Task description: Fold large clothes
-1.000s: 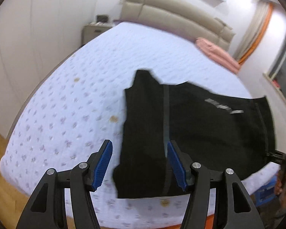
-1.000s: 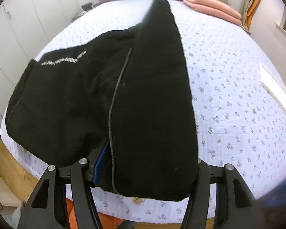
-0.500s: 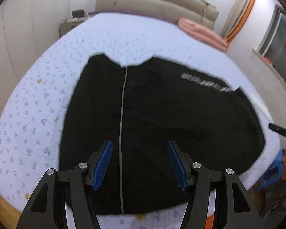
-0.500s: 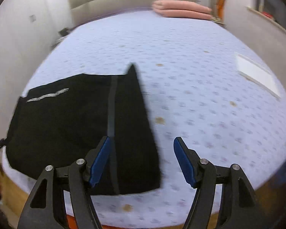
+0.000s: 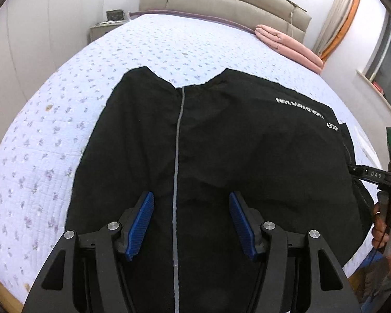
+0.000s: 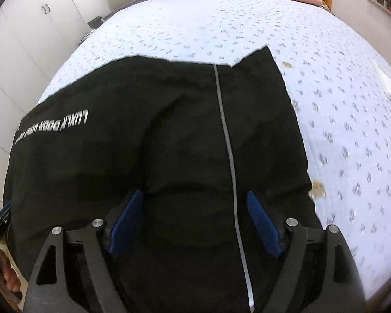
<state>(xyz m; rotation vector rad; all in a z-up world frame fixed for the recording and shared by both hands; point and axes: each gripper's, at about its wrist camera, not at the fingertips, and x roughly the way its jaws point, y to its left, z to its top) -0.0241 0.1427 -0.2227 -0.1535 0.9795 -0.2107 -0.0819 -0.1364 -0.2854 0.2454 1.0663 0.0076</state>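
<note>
The black garment (image 5: pixel 247 156) lies spread flat on the bed (image 5: pixel 169 47), close to the near edge, and some of it may hang over that edge. A grey stripe (image 5: pixel 178 143) runs straight from the near hem to the notched far edge, and white lettering (image 5: pixel 299 108) sits toward my right in the left wrist view, toward my left in the right wrist view. I read it as already folded at least once, its long axis running side to side across my front.

My left gripper (image 5: pixel 191 225) hovers over the near part of the cloth, jaws spread wide with nothing pinched; the stripe passes between them. My right gripper (image 6: pixel 195 223) hangs over the same near edge, its jaws opening and clear of the fabric, the stripe just inside its right finger.

So the cloth lies ahead of and below both sets of jaws, both about equally near it. The next fold, I judge, turns on whether I take the near hem and carry it away from me.

A folded pink blanket (image 5: pixel 289 45) rests far off by the headboard (image 5: pixel 221 2).
</note>
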